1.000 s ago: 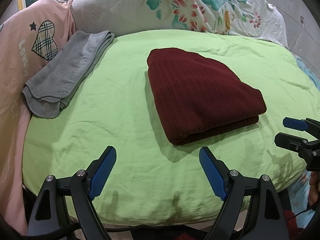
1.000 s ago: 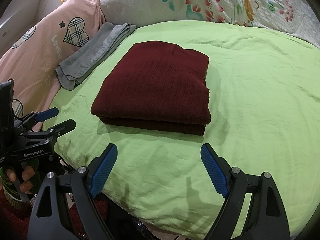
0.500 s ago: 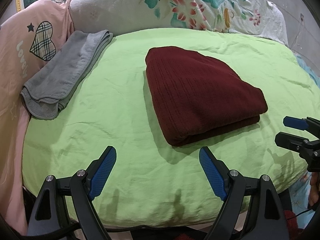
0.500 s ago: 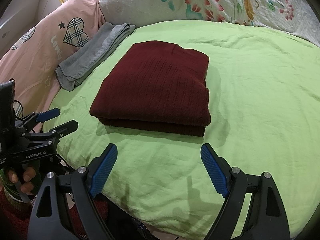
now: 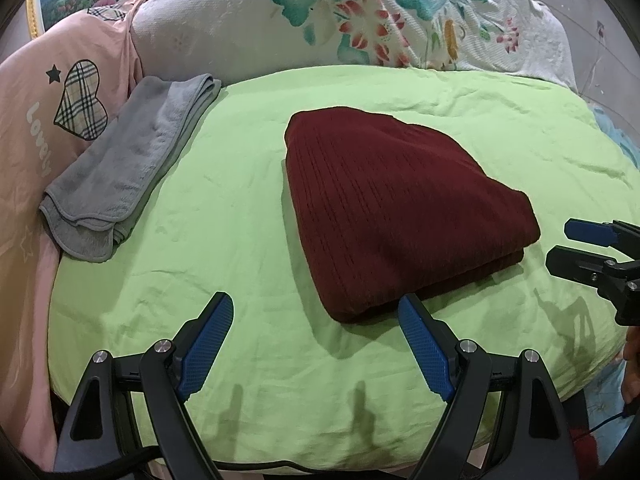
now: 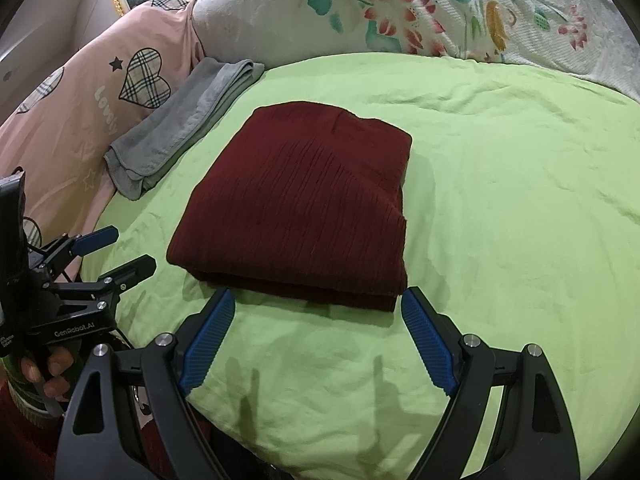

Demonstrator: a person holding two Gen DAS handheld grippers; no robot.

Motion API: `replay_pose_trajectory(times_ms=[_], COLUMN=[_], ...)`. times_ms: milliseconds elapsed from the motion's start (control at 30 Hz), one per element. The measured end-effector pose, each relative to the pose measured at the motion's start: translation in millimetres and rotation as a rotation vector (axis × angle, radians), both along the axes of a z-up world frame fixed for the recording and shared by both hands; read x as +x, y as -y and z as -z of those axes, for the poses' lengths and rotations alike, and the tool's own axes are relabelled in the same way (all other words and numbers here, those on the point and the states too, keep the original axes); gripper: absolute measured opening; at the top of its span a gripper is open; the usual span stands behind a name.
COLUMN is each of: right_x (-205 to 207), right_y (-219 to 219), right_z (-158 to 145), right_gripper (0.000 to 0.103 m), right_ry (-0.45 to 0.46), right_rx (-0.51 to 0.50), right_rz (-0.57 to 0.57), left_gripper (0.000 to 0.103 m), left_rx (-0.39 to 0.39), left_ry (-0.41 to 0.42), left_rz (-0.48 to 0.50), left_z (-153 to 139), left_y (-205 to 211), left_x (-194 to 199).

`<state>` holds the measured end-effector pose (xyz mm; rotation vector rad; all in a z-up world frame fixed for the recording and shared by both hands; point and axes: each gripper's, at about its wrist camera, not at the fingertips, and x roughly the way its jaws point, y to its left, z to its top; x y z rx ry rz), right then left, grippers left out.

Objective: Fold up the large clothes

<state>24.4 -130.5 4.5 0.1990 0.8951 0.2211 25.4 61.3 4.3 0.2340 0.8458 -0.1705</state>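
A dark red ribbed garment (image 5: pixel 396 208) lies folded into a neat rectangle on the green bedsheet (image 5: pixel 240 240); it also shows in the right wrist view (image 6: pixel 304 208). My left gripper (image 5: pixel 316 344) is open and empty, just short of the garment's near corner. My right gripper (image 6: pixel 316 340) is open and empty, just before the garment's near folded edge. Each gripper shows in the other's view: the right one (image 5: pixel 576 248) at the bed's right edge, the left one (image 6: pixel 116 252) at its left edge.
A folded grey towel (image 5: pixel 128 172) lies at the sheet's far left against a pink pillow (image 5: pixel 48 128) with a plaid heart. A white floral quilt (image 5: pixel 360 16) is piled along the back. The bed's near edge drops off just under both grippers.
Both grippers have moved slightly forward toward the folded garment, staying open. The garment and towel have not moved.
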Motion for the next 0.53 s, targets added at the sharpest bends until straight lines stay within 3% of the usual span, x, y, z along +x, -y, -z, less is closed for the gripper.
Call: replay_pose_trajectory(times_ms=[533], right_x=[22], right_y=[8], right_z=[4], right_gripper=[0.085], right_ry=[0.006], right_rx=[0.018], right_rz=[-0.015], left_gripper=[0.086], left_rx=[-0.027], left_ry=[0.002], left_rz=[-0.04], left_z=[-6], left_y=[-2], left_x=[19])
